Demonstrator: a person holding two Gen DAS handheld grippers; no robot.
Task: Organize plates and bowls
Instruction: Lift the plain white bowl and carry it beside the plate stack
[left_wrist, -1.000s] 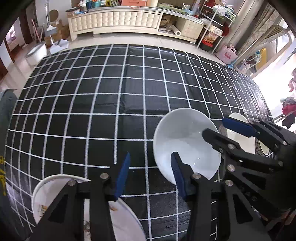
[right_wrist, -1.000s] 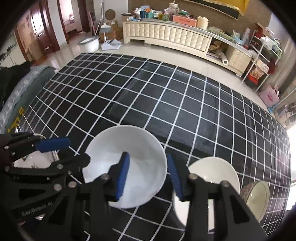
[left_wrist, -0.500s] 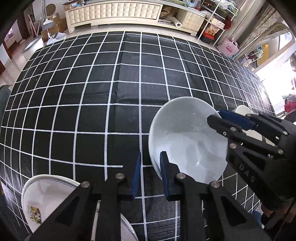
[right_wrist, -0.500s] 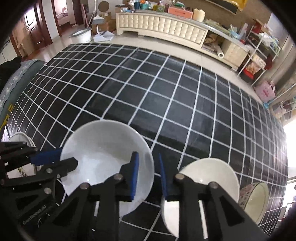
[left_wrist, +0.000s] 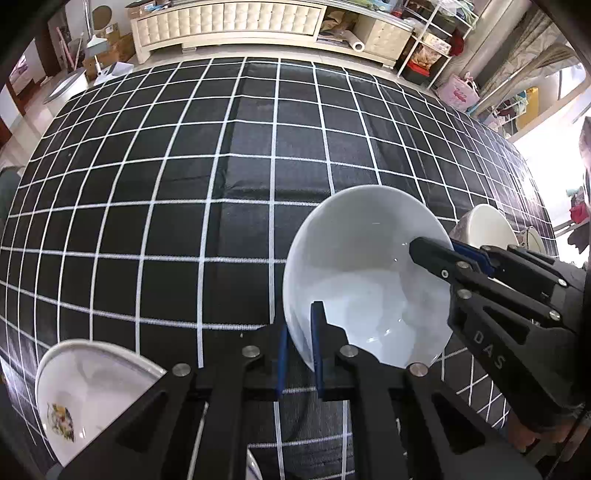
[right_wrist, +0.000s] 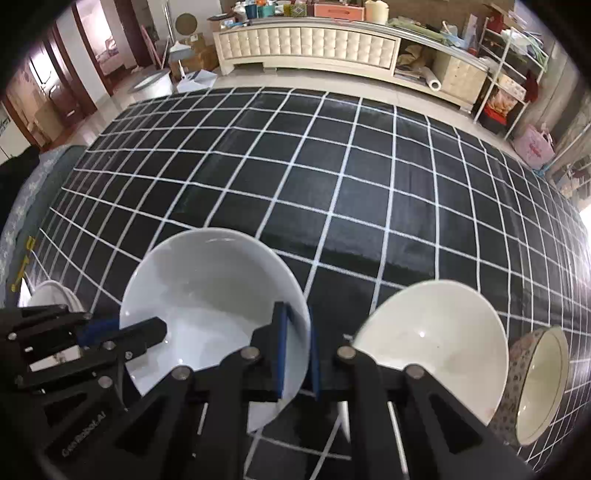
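A plain white bowl (left_wrist: 362, 280) is held by both grippers over the black checked tablecloth (left_wrist: 229, 147). My left gripper (left_wrist: 299, 354) is shut on its near left rim. My right gripper (right_wrist: 295, 350) is shut on its right rim; it also shows in the left wrist view (left_wrist: 454, 254). The bowl also shows in the right wrist view (right_wrist: 210, 291). A white plate with a printed motif (left_wrist: 85, 391) lies at the lower left. A cream bowl (right_wrist: 432, 339) and a patterned bowl (right_wrist: 535, 384) stand to the right.
The tablecloth (right_wrist: 332, 177) covers the whole table. Beyond its far edge are a cream sideboard (right_wrist: 306, 48), shelves (right_wrist: 506, 85) and a pink bag (left_wrist: 458, 92). The edge of another white dish (right_wrist: 55, 295) shows behind the left gripper.
Both grippers have closed from open onto opposite rims of the white bowl, and the bowl now looks nearer to the cameras.
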